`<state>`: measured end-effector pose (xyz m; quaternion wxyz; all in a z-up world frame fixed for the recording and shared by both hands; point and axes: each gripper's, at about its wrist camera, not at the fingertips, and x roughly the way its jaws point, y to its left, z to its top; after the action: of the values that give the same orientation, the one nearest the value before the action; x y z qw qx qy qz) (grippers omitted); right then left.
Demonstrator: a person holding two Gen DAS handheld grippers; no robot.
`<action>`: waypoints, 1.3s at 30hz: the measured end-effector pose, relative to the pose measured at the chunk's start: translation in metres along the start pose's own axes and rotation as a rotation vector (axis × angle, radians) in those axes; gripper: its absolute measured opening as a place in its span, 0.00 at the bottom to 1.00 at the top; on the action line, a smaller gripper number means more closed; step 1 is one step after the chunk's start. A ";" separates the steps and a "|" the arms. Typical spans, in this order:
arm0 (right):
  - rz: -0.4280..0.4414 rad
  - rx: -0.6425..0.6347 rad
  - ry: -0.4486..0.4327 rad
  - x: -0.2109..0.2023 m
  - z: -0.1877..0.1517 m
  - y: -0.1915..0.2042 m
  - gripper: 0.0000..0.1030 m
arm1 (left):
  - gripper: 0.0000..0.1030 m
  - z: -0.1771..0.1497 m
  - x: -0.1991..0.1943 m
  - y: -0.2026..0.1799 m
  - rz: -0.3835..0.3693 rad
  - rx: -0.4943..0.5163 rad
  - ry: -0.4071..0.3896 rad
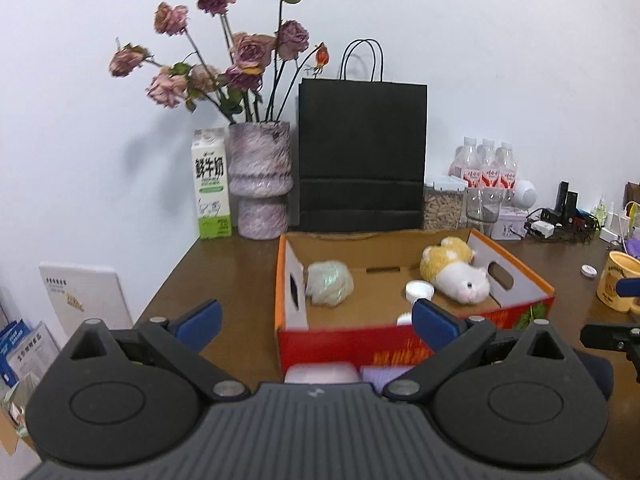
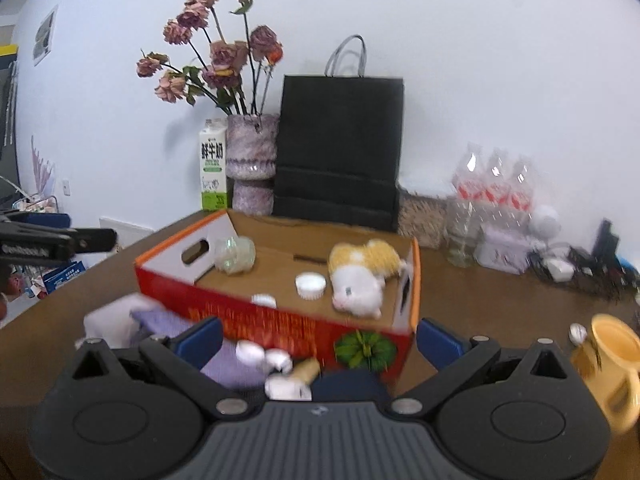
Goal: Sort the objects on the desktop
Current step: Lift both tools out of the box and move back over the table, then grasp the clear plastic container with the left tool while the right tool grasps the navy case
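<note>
Standing on a brown desk (image 1: pixel 240 264) against a white wall (image 1: pixel 500 60), a cardboard box (image 1: pixel 400 340) faces both grippers, left gripper (image 1: pixel 316 320) and right gripper (image 2: pixel 320 338), jaws wide apart, empty.

Box (image 1: pixel 400 340) red outside, orange rim – plush hamster (image 1: pixel 456 276) yellow-white; bag (image 1: pixel 362 156) black; vase (image 1: pixel 262 180) mottled purple.

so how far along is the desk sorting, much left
Partly done. Already in the cardboard box: a plush hamster, a clear jar and a white lid. Nothing is in hand: left gripper and right gripper are both open. Left: the purple cloth, small white items and yellow mug.
</note>
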<state>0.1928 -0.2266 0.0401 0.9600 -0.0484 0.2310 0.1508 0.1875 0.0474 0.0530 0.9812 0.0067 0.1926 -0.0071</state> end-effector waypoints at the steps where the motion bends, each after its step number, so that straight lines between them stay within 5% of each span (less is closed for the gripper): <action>1: -0.006 0.008 0.006 -0.003 -0.007 0.000 1.00 | 1.00 -0.005 -0.003 0.002 0.005 -0.003 0.002; 16: -0.092 0.115 0.068 -0.020 -0.079 0.006 1.00 | 1.00 -0.066 -0.035 0.015 0.045 -0.107 0.091; 39: -0.169 0.003 0.126 0.023 -0.064 -0.013 1.00 | 1.00 -0.057 0.008 -0.001 0.037 -0.039 0.172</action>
<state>0.1887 -0.2435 -0.0273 0.9529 -0.0758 0.2861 0.0656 0.1729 0.0473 -0.0029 0.9610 -0.0084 0.2759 0.0156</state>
